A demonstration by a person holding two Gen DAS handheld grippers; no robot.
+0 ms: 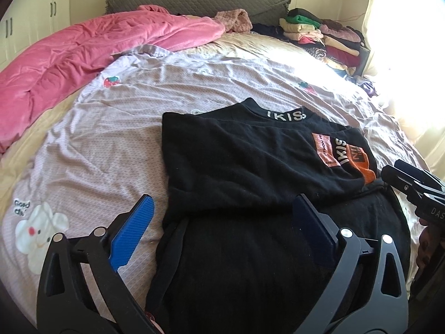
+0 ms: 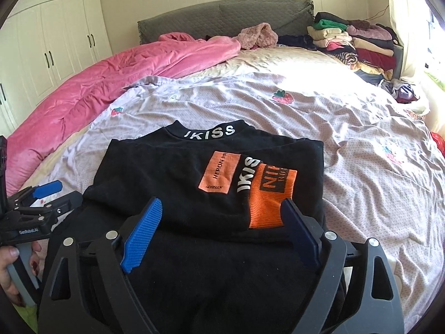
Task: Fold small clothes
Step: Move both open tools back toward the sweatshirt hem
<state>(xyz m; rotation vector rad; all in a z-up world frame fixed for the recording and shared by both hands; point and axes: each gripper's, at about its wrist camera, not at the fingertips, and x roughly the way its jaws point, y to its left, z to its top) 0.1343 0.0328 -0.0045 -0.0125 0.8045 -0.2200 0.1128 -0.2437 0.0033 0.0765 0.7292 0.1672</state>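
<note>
I am seeing the folded black shirt (image 2: 194, 183) lying on the bed (image 2: 347, 128), both the left hand-held gripper (image 1: 222, 231) and right hand-held gripper (image 2: 222, 231) hanging wide open above it, gripping nothing.

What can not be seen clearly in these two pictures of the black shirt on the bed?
- Near hem of the black shirt: both views, hidden behind the open left tongs and right tongs and cut by the bottom edge.
- Orange patch wording: left view, folded under and too small.
- Folded clothes pile: right view, single garments too small.
- Window side: both views, washed out by glare.
</note>
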